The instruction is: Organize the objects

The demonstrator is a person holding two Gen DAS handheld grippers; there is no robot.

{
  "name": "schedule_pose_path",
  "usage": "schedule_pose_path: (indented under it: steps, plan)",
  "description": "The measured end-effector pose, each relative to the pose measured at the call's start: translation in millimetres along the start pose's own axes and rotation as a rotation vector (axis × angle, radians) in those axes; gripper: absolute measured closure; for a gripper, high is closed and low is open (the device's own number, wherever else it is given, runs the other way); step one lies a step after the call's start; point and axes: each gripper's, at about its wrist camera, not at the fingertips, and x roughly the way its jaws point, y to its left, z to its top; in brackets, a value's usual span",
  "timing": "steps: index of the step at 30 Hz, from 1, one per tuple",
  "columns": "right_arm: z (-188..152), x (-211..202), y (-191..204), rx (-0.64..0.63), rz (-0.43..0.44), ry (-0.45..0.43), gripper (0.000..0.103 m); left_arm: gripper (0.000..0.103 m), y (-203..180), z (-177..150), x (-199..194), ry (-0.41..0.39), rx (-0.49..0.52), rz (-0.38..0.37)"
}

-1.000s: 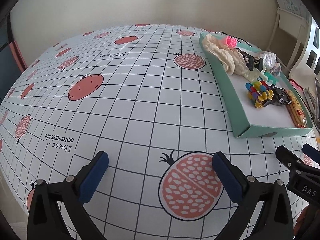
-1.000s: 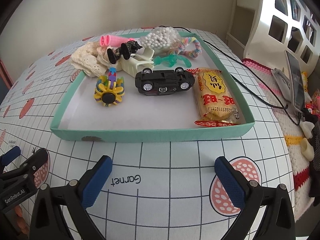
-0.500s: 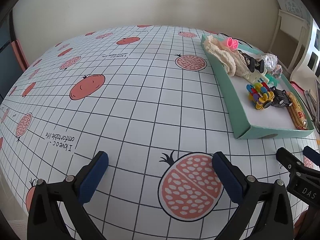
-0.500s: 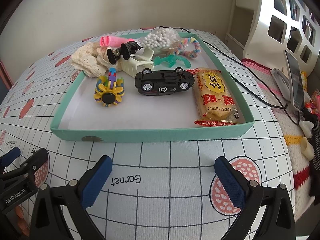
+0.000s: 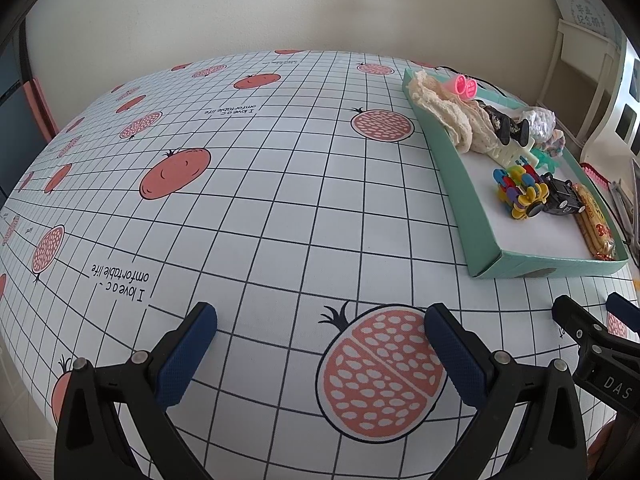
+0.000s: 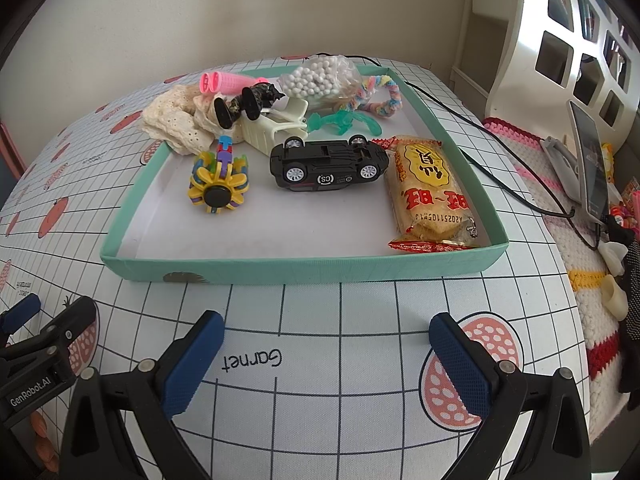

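A: How far along did it look?

B: Hard to judge. The tablecloth [image 5: 280, 200] lay bare, and the teal tray [image 6: 304, 270] at its right side held everything: lace cloth [image 6: 176, 120], snack packet [image 6: 430, 184], overturned black toy car [image 6: 328, 164], yellow gear toy [image 6: 218, 184], pink rollers [image 6: 224, 81].

A: And the grippers?

B: Left gripper [image 5: 320, 344] and right gripper [image 6: 326, 348] were both spread wide, pinching nothing, short of the tray. Any sorting within it seemed left to do.
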Motion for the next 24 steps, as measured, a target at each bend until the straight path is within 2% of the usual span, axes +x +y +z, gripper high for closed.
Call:
schedule_pose_path:
  steps: [24]
  plan:
    - [-0.4, -1.0, -0.2, 0.0, 0.0, 0.0, 0.0, 0.0, 2.3, -0.6, 1.2, 0.018, 0.0, -0.002]
